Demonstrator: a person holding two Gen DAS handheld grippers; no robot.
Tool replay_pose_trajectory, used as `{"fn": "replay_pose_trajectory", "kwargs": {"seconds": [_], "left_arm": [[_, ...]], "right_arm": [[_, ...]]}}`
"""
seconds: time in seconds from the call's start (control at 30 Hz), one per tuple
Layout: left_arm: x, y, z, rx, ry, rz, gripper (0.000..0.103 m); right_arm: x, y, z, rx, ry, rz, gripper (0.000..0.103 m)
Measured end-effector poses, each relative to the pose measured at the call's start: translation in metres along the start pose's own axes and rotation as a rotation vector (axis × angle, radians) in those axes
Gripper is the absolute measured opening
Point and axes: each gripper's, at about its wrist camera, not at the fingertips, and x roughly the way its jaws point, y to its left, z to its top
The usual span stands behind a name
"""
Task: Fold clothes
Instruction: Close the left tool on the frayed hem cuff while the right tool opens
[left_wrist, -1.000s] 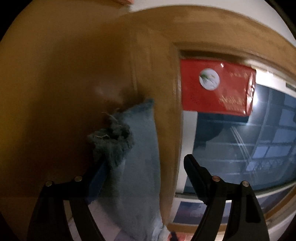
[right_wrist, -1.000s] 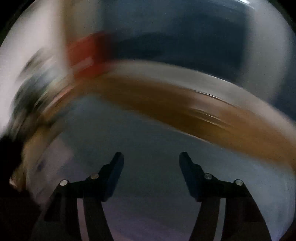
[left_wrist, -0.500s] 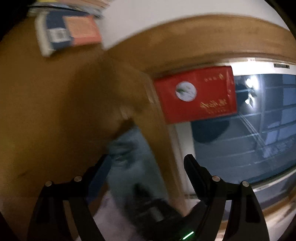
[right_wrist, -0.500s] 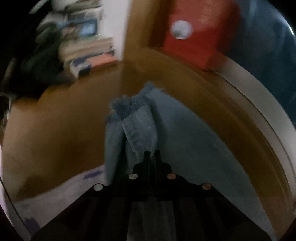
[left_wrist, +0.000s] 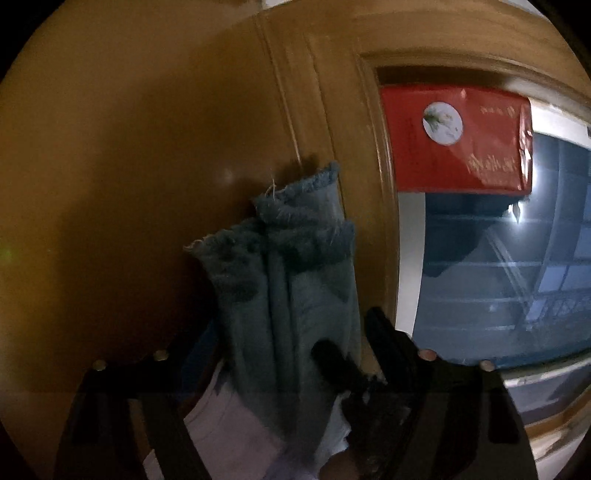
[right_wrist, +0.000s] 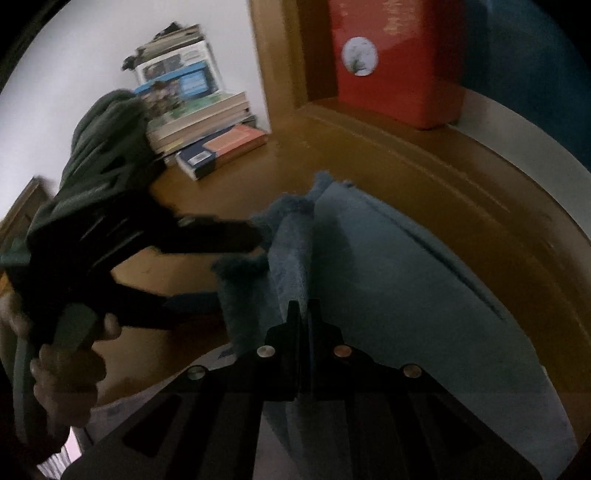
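Blue jeans (left_wrist: 295, 295) with frayed hems (left_wrist: 295, 206) lie on a brown wooden table (left_wrist: 110, 184), legs bunched near the table's far edge. My left gripper (left_wrist: 291, 336) is open, its fingers either side of the leg ends. My right gripper (right_wrist: 303, 314) is shut on a raised fold of the jeans (right_wrist: 291, 251). In the right wrist view the left gripper (right_wrist: 236, 266) comes in from the left, its open fingers around the frayed hems (right_wrist: 240, 264). The right gripper's tip (left_wrist: 332, 362) shows on the cloth in the left wrist view.
A red box (left_wrist: 454, 140) stands on the window ledge behind the table, also in the right wrist view (right_wrist: 395, 62). A stack of books (right_wrist: 199, 125) sits at the table's far left against a white wall. A white sheet (left_wrist: 229, 424) lies under the jeans near me.
My right gripper shut on a fold of the jeans and now holds it raised. My left gripper stayed open and moved around the frayed leg ends.
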Motion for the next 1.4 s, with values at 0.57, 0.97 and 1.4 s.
{"fn": "replay_pose_trajectory", "kwargs": {"seconds": [0.57,0.97,1.4], "left_arm": [[-0.013,0.016,0.003,-0.098,-0.064,-0.183,0.073],[0.006,0.003,0.003,0.01,0.01,-0.025,0.054],[-0.043,0.001,-0.02,-0.104,-0.049,0.007,0.005]], "right_arm": [[0.017,0.002,-0.02,-0.018,0.131,0.086,0.064],[-0.021,0.002,-0.061,0.071,0.072,0.059,0.07],[-0.239,-0.123,-0.288,0.827,-0.081,-0.42,0.07]]}}
